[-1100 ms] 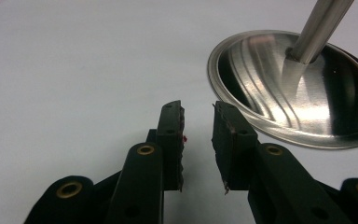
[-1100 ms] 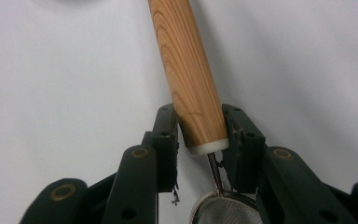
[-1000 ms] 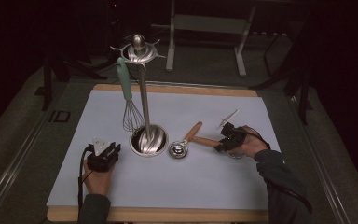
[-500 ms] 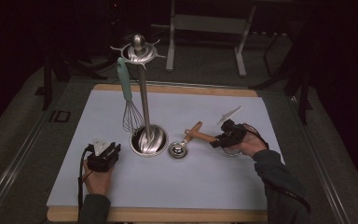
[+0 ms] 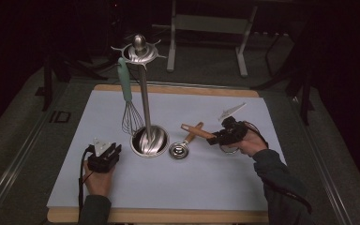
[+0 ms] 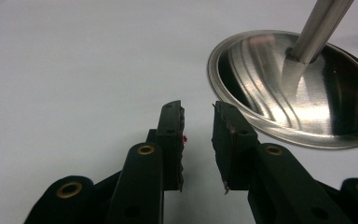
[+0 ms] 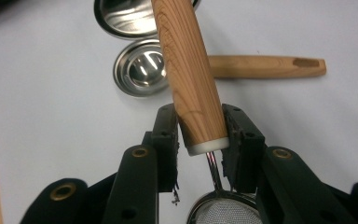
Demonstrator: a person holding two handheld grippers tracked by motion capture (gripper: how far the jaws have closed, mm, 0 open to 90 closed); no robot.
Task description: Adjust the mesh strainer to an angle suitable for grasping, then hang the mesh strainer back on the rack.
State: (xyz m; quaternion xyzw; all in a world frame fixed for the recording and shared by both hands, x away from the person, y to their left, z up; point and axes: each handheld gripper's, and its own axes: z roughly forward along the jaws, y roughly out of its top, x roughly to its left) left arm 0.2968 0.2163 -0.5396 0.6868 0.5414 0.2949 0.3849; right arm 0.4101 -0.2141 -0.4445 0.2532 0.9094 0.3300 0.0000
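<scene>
The right gripper point(image 7: 200, 140) pinches a small strainer point(image 7: 193, 70) by its wood handle, close to the white ring where the wire starts; the mesh bowl point(image 7: 223, 212) sits low between the gripper's arms. In the high view the strainer point(image 5: 198, 131) is at the right of the white mat point(image 5: 75, 140), handle end pointing twd the hanging stand point(image 5: 143, 93). Looks like the lift step: strainer is picked up & prob. meant to go on the stand. Next move needs the handle end brought up to a hook on the top ring point(image 5: 139, 50) w/o bumping the whisk point(image 5: 130, 108) that hangs there. The left gripper point(image 6: 198, 126) rests on the mat just beside the stand's base dish point(image 6: 303, 88), jaws apart, nothing in them. Base dish has nothing in it but the pole. A little steel cup point(image 7: 142, 67) w/ a wood handle lies on the mat, nothing inside.
</scene>
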